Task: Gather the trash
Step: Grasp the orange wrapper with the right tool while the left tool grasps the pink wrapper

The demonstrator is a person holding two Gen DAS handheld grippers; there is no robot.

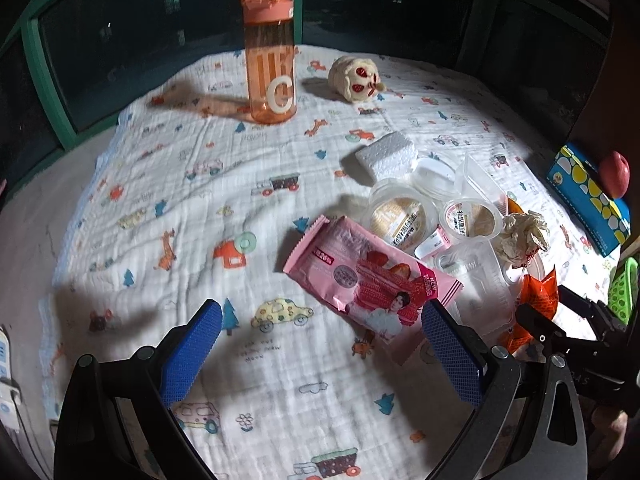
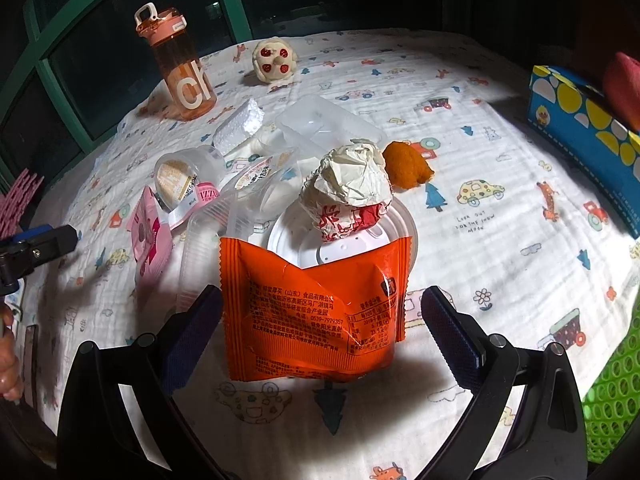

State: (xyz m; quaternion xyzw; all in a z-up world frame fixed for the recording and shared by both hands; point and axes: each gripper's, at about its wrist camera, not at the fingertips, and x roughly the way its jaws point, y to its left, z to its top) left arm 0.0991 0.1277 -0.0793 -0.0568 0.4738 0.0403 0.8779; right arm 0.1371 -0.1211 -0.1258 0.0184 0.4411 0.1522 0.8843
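A heap of trash lies on the patterned cloth. An orange snack wrapper sits between the fingers of my right gripper, which is open and not touching it. Behind it are a white lid, a crumpled paper ball and an orange peel. A pink wrapper lies just ahead of my left gripper, also open; its right pad is beside the wrapper's near end. Clear plastic cups, a clear tray and a white foam block lie around.
An orange water bottle and a small plush toy stand at the far side. A blue tissue box is at the right, a green perforated basket at the near right edge. Dark windows with green frames lie behind.
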